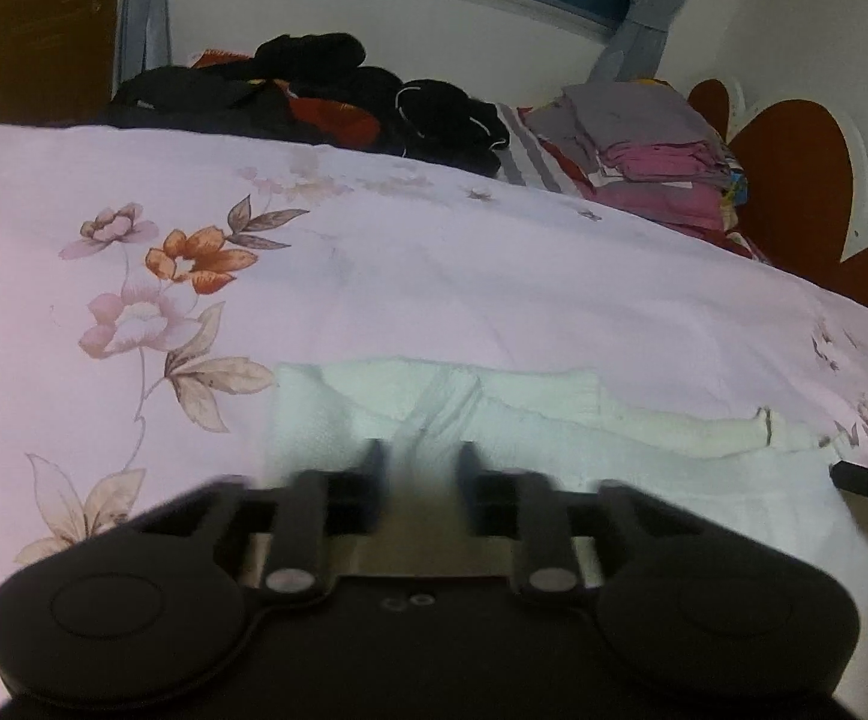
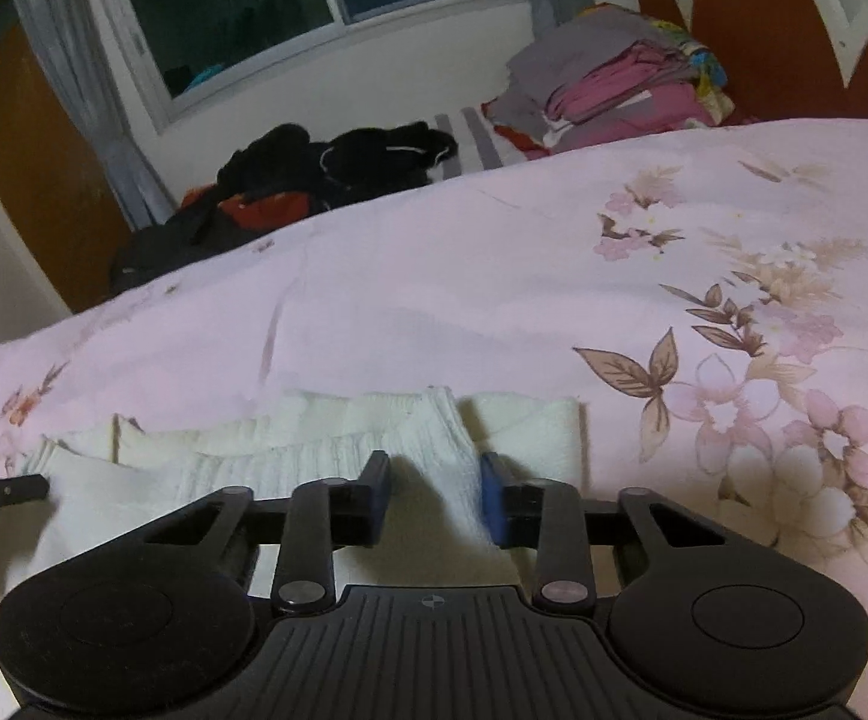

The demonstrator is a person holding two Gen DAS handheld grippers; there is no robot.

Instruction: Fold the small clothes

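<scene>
One white garment (image 1: pixel 493 414) lies flat on the bed's pink floral cover (image 1: pixel 434 276), low in the frame in both views. In the left wrist view the left tool (image 1: pixel 420 468) sits at bottom centre, blurred, with white cloth showing in the narrow gap between its two fingers; whether they pinch it cannot be told. In the right wrist view the right tool (image 2: pixel 436 480) stands slightly parted, a ridge of the garment rising between its fingers, a grip not certain. Two heaps sit far back: one of dark clothes (image 1: pixel 326 90), one folded stack (image 1: pixel 643 144) at upper right. One window (image 2: pixel 314 0) shows above.
</scene>
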